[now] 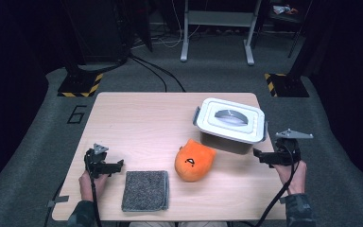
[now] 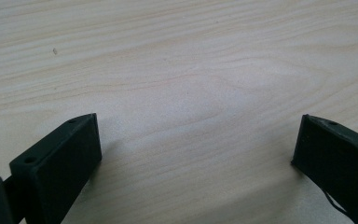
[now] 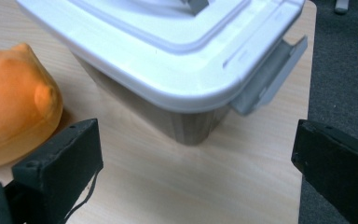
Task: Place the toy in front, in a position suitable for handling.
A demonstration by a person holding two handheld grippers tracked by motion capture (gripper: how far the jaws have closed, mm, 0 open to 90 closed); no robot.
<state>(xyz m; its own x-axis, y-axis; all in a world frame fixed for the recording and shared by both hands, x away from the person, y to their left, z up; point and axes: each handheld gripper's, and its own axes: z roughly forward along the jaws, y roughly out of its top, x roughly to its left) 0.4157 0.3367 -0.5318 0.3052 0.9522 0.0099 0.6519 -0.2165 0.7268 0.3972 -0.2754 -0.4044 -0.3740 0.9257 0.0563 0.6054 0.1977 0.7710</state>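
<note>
A pale wooden surface (image 1: 137, 118) stands on grey carpet in a dark room. From above, the left tool (image 1: 116, 165) sits near a grey cloth (image 1: 145, 190); the right tool (image 1: 260, 155) is just beside a lidded white box (image 1: 229, 124), an orange plush (image 1: 194, 161) between.

Left gripper view: jaws wide apart over bare wood.

Right gripper view: jaws apart, empty, facing the box's corner (image 3: 186, 93), plush (image 3: 14, 102) at left.

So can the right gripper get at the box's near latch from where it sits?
Probably yes: the right gripper is open beside the lidded box, and bare table lies between it and the grey latch.
</note>
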